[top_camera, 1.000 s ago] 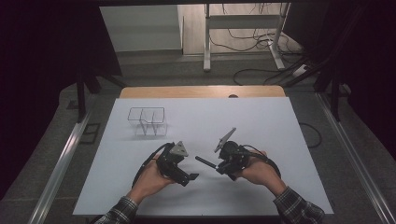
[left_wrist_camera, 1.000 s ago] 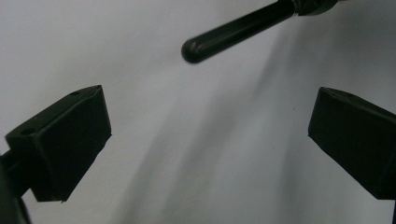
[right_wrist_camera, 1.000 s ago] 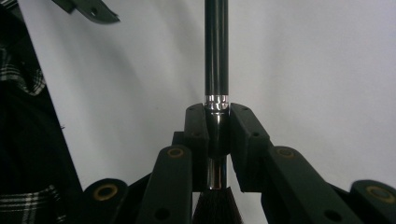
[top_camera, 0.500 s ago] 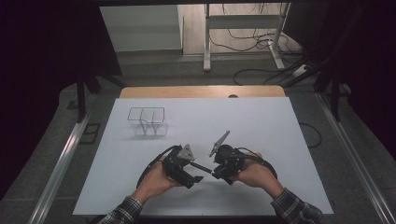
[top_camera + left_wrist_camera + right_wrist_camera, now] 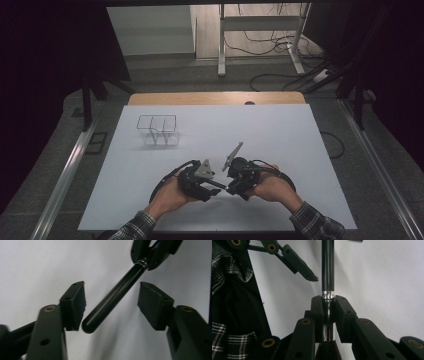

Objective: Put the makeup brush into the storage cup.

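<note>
A brush with a black handle (image 5: 327, 265), a silver ferrule (image 5: 328, 293) and dark bristles (image 5: 328, 352) is held by my right gripper (image 5: 328, 307), shut on the ferrule. In the high view both grippers meet near the table's front edge, the right gripper (image 5: 231, 189) facing the left gripper (image 5: 214, 185). The rounded end of the handle (image 5: 112, 297) lies between the left gripper's (image 5: 113, 303) pads. Its jaws have just been closing, and a gap still shows on both sides of the handle, so it is open.
A small wire rack (image 5: 157, 129) stands at the back left of the white table (image 5: 280, 140). A plaid sleeve (image 5: 227, 290) is close on the left of the right gripper view. Cables and a stand's legs lie on the floor beyond the table.
The left gripper has moved right toward the right one, and its jaws have narrowed around the brush handle's end. The right gripper has kept its hold and stayed put.
</note>
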A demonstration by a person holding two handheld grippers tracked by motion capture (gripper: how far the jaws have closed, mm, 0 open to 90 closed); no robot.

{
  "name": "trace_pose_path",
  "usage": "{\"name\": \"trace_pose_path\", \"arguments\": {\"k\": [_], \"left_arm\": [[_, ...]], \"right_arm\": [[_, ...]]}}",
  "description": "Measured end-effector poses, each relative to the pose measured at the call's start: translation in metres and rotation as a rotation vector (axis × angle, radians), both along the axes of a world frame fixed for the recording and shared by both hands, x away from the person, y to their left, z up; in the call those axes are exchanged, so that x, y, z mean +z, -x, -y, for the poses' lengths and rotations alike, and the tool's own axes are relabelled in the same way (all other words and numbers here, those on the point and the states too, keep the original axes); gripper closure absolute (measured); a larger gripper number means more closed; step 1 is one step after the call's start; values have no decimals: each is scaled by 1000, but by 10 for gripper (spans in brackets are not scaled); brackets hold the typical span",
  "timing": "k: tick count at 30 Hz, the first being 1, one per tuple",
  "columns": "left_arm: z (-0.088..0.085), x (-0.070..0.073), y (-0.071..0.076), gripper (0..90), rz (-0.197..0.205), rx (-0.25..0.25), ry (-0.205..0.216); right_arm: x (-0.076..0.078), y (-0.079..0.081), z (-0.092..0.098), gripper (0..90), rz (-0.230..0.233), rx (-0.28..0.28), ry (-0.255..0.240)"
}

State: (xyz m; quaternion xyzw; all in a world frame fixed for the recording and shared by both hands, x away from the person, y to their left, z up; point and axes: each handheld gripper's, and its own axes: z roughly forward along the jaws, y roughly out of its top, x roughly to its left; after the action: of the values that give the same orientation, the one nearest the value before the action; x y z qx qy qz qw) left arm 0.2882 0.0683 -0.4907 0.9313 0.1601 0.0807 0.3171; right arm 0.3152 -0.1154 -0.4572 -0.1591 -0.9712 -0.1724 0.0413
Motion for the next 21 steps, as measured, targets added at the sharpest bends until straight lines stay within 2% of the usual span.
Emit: {"name": "trace_pose_path", "arguments": {"k": [8,11,12,13,14,15,16,17,21], "left_arm": [[5,-2,5,538,32,-50,-41],[6,-3,7,646,6,-111,-70],[7,-4,8,715,5,-133,-73],[8,-5,10,771,-8,-152,-59],[9,-4,10,787,-14,-147,-63],[10,-3,10,788,-19,-147,-70],[8,-2,9,788,-22,-140,-62],[7,-2,8,788,-30,-134,-50],[4,-3,5,788,-67,-99,-34]], "right_arm": [[0,2,-2,772,-24,24,1],[0,1,-1,762,-27,35,-15],[1,1,0,739,-10,34,-23],[2,0,1,707,0,23,-35],[4,-1,2,691,19,11,-51],[6,-3,4,616,9,-1,-69],[6,-4,6,529,26,1,-89],[6,-5,8,474,67,-11,-106],[6,-8,11,352,111,-3,-114]]}}
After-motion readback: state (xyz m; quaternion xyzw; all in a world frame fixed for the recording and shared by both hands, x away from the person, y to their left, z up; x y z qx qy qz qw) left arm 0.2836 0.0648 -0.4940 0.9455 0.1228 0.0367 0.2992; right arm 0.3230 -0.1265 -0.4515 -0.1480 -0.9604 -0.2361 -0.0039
